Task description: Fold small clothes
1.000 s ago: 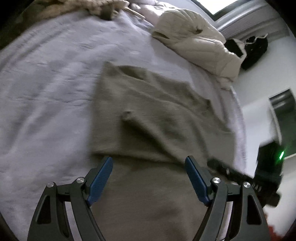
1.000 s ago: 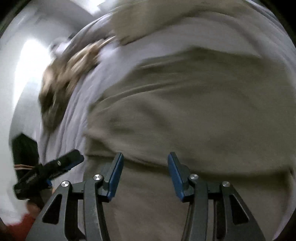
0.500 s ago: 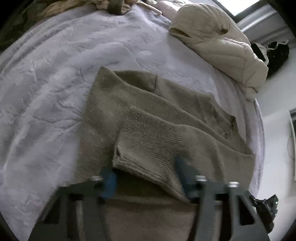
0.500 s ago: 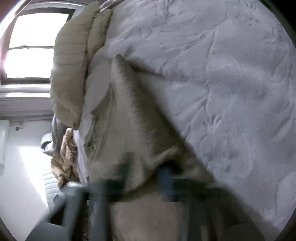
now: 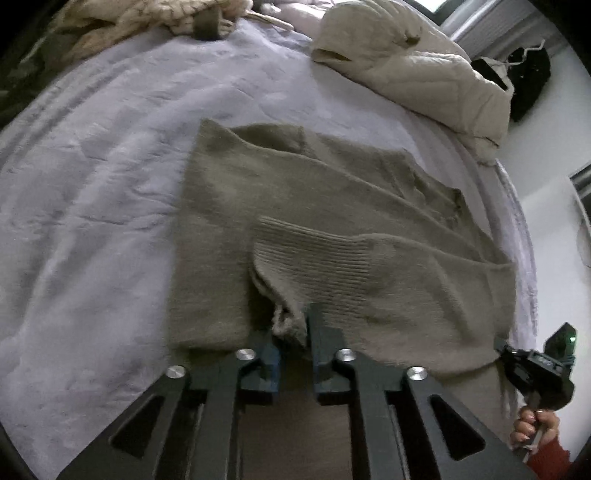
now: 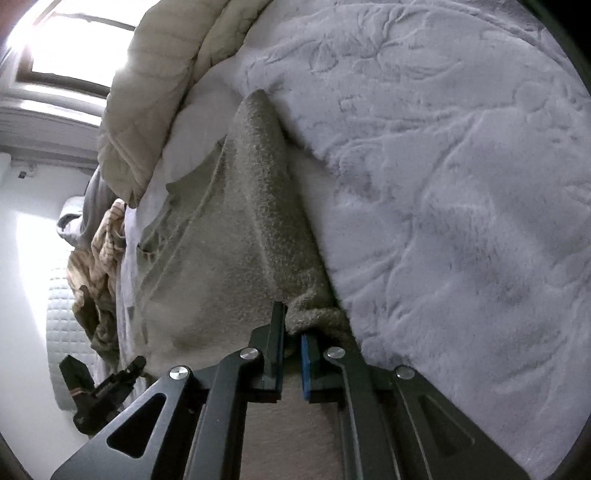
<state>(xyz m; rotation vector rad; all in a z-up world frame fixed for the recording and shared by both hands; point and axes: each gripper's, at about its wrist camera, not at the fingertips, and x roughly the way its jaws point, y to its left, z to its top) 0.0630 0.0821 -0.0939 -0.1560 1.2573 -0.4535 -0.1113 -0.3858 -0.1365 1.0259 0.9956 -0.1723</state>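
An olive-grey knitted sweater (image 5: 295, 206) lies partly folded on a pale lilac plush bedspread (image 5: 92, 184). Its ribbed edge (image 5: 317, 258) is folded over the body. My left gripper (image 5: 291, 332) is shut on a bunched bit of that ribbed edge, near the sweater's front. In the right wrist view the sweater (image 6: 236, 240) stretches away as a raised ridge, and my right gripper (image 6: 293, 332) is shut on a rolled edge of it beside the bedspread (image 6: 461, 184). The right gripper body (image 5: 535, 369) shows at the lower right of the left wrist view, held by a hand (image 5: 532, 428).
A cream quilted duvet (image 5: 406, 66) is heaped at the far right of the bed. A beige knitted pile (image 5: 147, 18) lies at the far edge. Dark clothes (image 5: 528, 81) hang by the wall. A window (image 6: 66, 59) glares beyond the bed.
Both grippers were open a second ago and have shut on the sweater's edge. The ribbed edge now lies folded over the body, and the right view has swung toward the window.
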